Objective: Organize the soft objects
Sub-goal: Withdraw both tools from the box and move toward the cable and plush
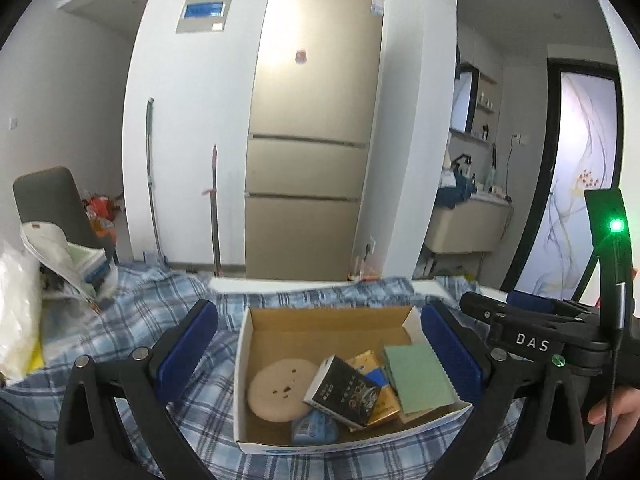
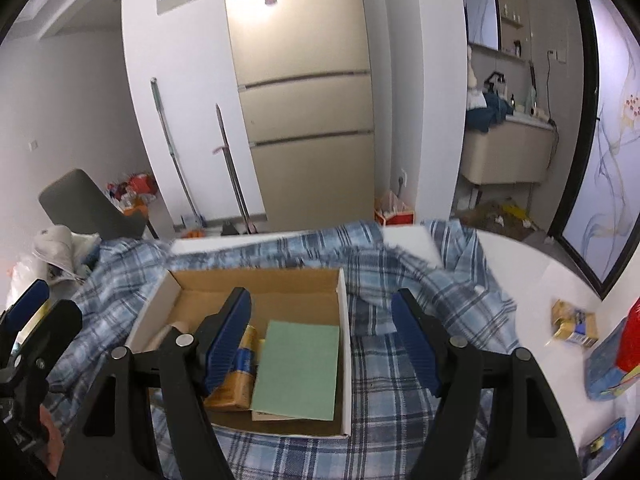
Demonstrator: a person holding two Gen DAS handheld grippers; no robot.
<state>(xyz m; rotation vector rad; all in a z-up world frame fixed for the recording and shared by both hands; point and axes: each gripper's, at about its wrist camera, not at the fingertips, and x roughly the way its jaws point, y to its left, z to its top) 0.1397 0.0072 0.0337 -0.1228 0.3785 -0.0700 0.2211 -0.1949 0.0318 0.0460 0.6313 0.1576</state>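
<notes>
Looking from the left side first, the white plastic bag [image 1: 16, 304] and a pile of papers [image 1: 68, 264] sit at the edge of the tabletop, on the blue checked cloth [image 1: 140, 320] that covers most of it. The left tongs [image 1: 320, 356] are wide open, as wide as they go, and nothing is between their blue pads [image 1: 188, 350]. They hang over the cardboard box [image 1: 320, 320], one pad on each side of it, not touching it.

Inside the box lie a round tan pad [image 1: 276, 390], a small blue pack [image 1: 314, 428] at the front wall, a black packet [image 1: 344, 392], a gold packet [image 1: 370, 364] under it, and a green sponge [image 1: 418, 376] by the right wall. So some soft things are already put away.

The right tongs [image 2: 322, 342] are partly open and hold nothing. Their left pad is over the box and their right pad is over the cloth just beside it.

Farther right, on the bare white tabletop [image 2: 520, 264], there are more things to sort: a small yellow pack [image 2: 574, 322], a blue and red bag [image 2: 612, 364], and a little blue box [image 2: 604, 442] near the edge.

It looks like one thing has just been dropped in and both tongs are free. I think the next move is for the right tongs to swing over to the yellow pack, come down around it, squeeze gently, and carry it back to the box. It looks squashy, so a light grip should do.
</notes>
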